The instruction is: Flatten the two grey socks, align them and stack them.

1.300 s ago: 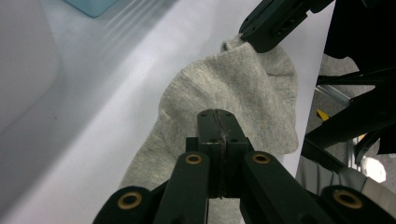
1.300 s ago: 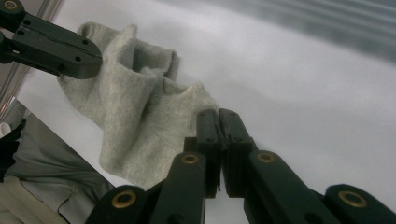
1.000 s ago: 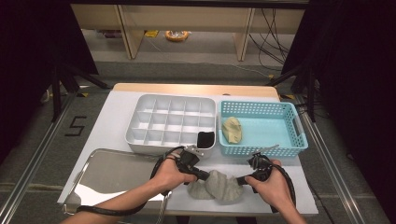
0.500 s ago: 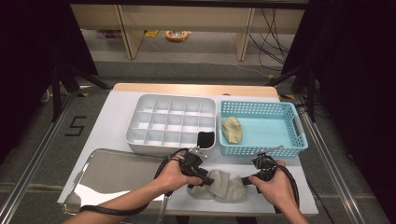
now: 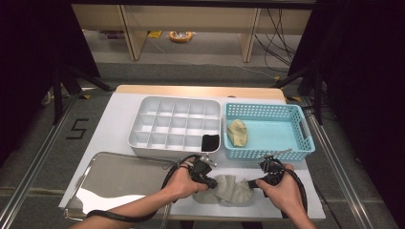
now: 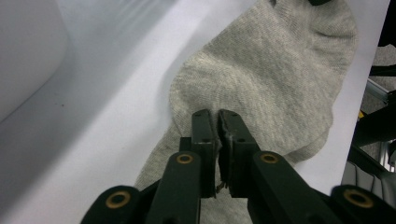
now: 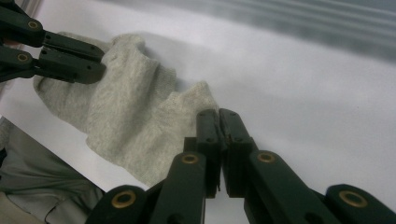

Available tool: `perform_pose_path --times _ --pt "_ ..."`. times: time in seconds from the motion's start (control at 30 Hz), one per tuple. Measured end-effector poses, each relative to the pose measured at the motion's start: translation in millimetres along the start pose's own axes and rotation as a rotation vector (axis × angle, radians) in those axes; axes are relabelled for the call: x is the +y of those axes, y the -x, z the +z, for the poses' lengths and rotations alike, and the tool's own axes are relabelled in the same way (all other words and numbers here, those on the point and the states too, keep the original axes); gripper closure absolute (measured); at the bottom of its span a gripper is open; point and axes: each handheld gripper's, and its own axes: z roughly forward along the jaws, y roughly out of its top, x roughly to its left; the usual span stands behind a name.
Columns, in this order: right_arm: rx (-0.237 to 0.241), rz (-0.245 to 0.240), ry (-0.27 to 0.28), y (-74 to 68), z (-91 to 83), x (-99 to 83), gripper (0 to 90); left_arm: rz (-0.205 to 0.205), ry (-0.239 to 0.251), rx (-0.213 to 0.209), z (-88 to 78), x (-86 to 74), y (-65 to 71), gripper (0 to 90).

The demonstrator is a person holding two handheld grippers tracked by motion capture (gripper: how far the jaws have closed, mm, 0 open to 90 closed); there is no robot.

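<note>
White table [image 5: 119, 119]: divided tray [image 5: 157, 125] holds black item [image 5: 210, 141], maybe sock; basket [image 5: 305, 143] holds tan item [image 5: 237, 132]; both grippers pinch grey sock [image 5: 231, 188].

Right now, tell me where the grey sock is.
The grey sock lies at the table's near edge in the high view, between the left tool and right tool, below the divided tray.

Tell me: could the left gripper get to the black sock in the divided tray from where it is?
Probably yes. The black sock lies in the near right compartment, just beyond the left gripper, nothing between, but its jaws are pinching the grey sock.
</note>
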Motion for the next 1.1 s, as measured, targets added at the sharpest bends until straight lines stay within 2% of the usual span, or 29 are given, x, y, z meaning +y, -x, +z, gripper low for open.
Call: perform_pose_path --times 0.03,0.07,0.17,0.3,0.37,0.4,0.47,0.5,0.53,0.57,0.63,0.67,0.73,0.77,0.8,0.83,0.9,0.93,0.97,1.0,1.07,1.1 --pt "-0.007 -0.027 0.005 2.4 0.2 0.4 87.7 -0.011 0.004 -0.003 -0.1 -0.3 -0.1 86.4" --pt "-0.008 -0.015 0.003 1.4 -0.5 0.2 87.6 -0.026 0.000 -0.005 -1.4 -0.3 -0.5 87.4" --pt "0.001 -0.021 0.007 2.1 -2.6 0.0 87.6 -0.062 0.028 -0.014 -7.3 1.0 -0.4 89.1" --pt "-0.001 -0.028 0.022 0.6 -6.7 0.4 87.5 -0.068 0.040 -0.017 -17.9 0.9 0.0 89.2" --pt "0.003 -0.033 0.032 -1.8 -9.5 1.1 87.3 -0.069 0.066 -0.012 -32.0 0.1 1.4 89.2" --pt "0.003 -0.033 0.032 -1.8 -9.5 1.1 87.3 -0.069 0.066 -0.012 -32.0 0.1 1.4 89.2" --pt "0.010 -0.041 0.053 -6.4 -14.0 2.3 87.2 -0.068 0.076 0.000 -47.7 -4.7 2.4 89.2" --pt "0.012 -0.034 0.055 -9.1 -15.2 2.6 87.1 -0.066 0.076 0.008 -52.0 -7.2 2.9 89.1" --pt "0.029 0.004 0.040 -14.5 -17.0 2.6 87.1 -0.071 0.078 0.009 -55.7 -10.3 3.5 89.1" --pt "0.028 -0.049 0.062 -13.1 -15.9 3.7 87.1 -0.077 0.078 0.015 -59.0 -13.4 3.9 89.1" --pt "0.033 -0.056 0.060 -18.4 -15.0 4.4 87.1 -0.085 0.079 0.012 -63.1 -19.7 3.5 89.1" --pt "0.047 -0.024 0.048 -23.6 -14.0 4.0 87.1 -0.089 0.077 0.013 -64.2 -22.6 2.9 89.1" --pt "0.039 -0.071 0.045 -25.4 -8.1 4.5 87.1 -0.104 0.064 0.015 -63.6 -28.6 0.5 89.1" --pt "0.039 -0.071 0.045 -25.4 -8.1 4.5 87.1 -0.104 0.064 0.015 -63.6 -28.6 0.5 89.0" --pt "0.062 -0.041 0.019 -30.9 -1.8 3.5 87.1 -0.118 0.052 0.018 -60.9 -34.8 -2.5 89.0" --pt "0.057 -0.064 0.015 -30.1 1.0 3.8 87.1 -0.115 0.044 0.019 -60.1 -36.6 -3.8 89.0" --pt "0.055 -0.050 -0.001 -31.2 6.5 2.9 87.0 -0.128 0.038 0.019 -57.5 -40.3 -5.7 88.9" --pt "0.051 -0.072 -0.003 -28.7 8.9 2.7 87.0 -0.134 0.035 0.018 -56.0 -41.7 -6.5 88.8" --pt "0.056 -0.061 -0.012 -29.0 11.4 2.2 86.9 -0.134 0.035 0.018 -56.0 -41.7 -6.5 88.7" --pt "0.041 -0.073 -0.022 -26.8 14.0 1.9 86.8 -0.142 0.026 0.016 -53.2 -44.1 -7.6 88.6" --pt "0.039 -0.075 -0.048 -26.0 16.7 0.9 86.8 -0.143 0.016 0.019 -51.7 -46.1 -7.5 88.5" --pt "0.034 -0.078 -0.051 -25.2 18.2 0.3 86.6 -0.129 -0.004 0.016 -52.3 -47.0 -8.6 88.5"
